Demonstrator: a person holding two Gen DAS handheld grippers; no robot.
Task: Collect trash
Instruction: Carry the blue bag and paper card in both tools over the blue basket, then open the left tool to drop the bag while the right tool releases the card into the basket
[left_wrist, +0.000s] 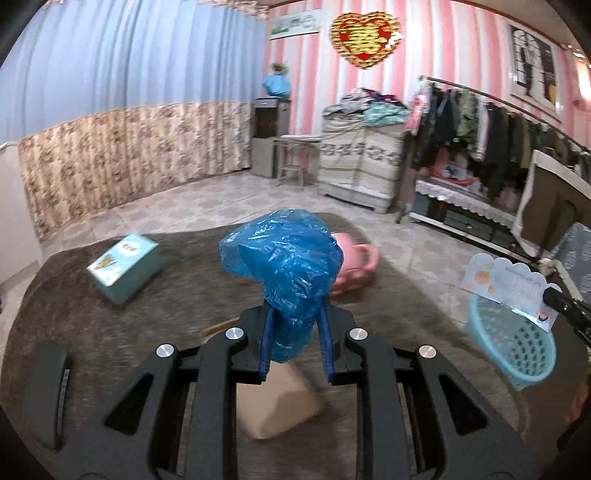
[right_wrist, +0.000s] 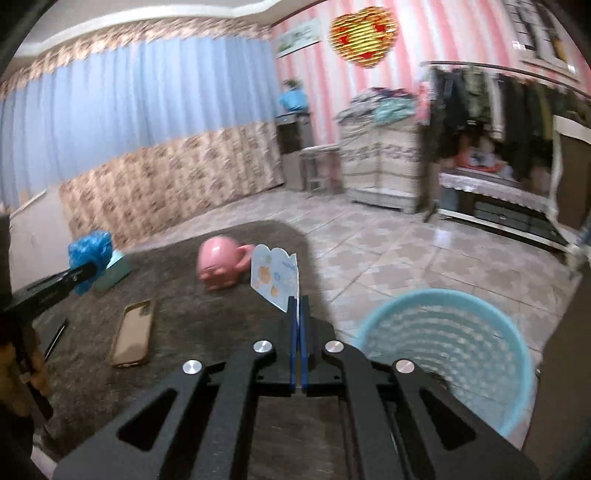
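My left gripper (left_wrist: 295, 332) is pinching a crumpled blue plastic bag (left_wrist: 284, 258), its blue pads (left_wrist: 266, 343) pressed into the bag's lower end while the rest balloons up above the fingertips. My right gripper (right_wrist: 298, 314) has its jaws pressed together on the corner of a scalloped white paper packet (right_wrist: 275, 275) printed with orange and blue cartoons, which stands up from the tips. The light blue perforated wastebasket (right_wrist: 513, 354) sits on the tiled floor just beside the brown fuzzy tabletop (right_wrist: 177, 280), to the right of my right gripper. On the tabletop lie a tipped pink mug (right_wrist: 218, 264), a teal box (left_wrist: 123, 267) and a phone (right_wrist: 133, 332) in a tan case.
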